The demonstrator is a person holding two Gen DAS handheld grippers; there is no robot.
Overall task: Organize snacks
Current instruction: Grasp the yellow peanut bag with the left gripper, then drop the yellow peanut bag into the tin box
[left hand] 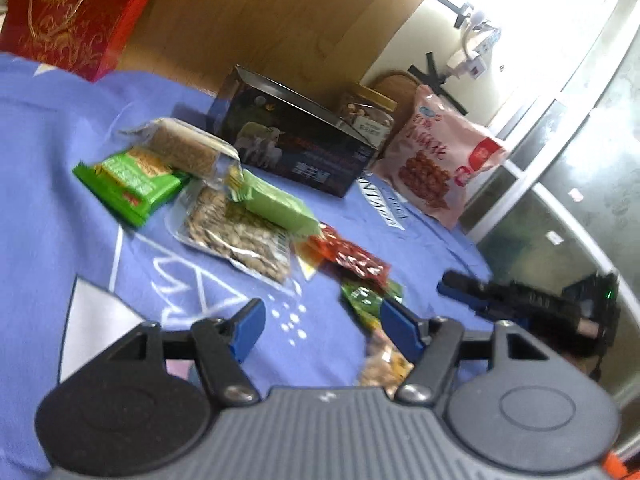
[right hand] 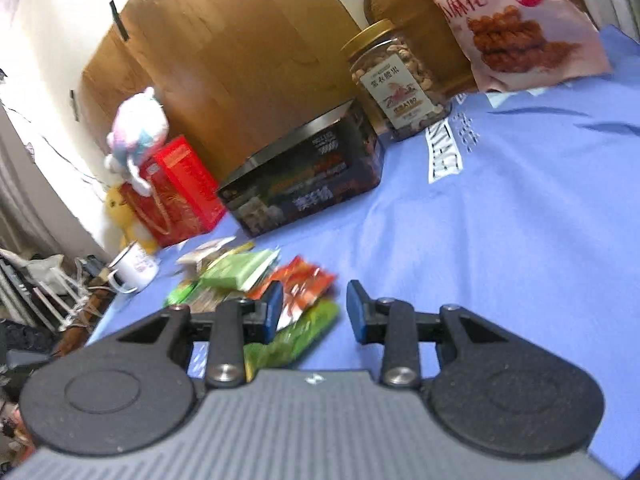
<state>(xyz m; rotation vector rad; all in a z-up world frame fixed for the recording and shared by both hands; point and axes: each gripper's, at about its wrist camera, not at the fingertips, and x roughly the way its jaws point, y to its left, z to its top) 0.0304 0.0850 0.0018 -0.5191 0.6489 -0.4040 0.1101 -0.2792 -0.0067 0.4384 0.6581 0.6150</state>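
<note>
On the blue-covered worktop (left hand: pixel 60 168), the snack packets (left hand: pixel 240 216) lie heaped at ten o'clock of the black box (left hand: pixel 296 140). The left gripper (left hand: pixel 324 320) hovers above the cloth, fingers (left hand: pixel 250 328) half apart and empty. The right gripper (right hand: pixel 314 308), at three o'clock, has narrower-set fingers (right hand: pixel 358 312) holding nothing, a green packet (right hand: pixel 296 338) below them.

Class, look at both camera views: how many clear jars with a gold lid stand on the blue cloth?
1. The jar stands at the back of the blue cloth, between the dark box and the pink snack bag. Another could be hidden behind the box.
</note>
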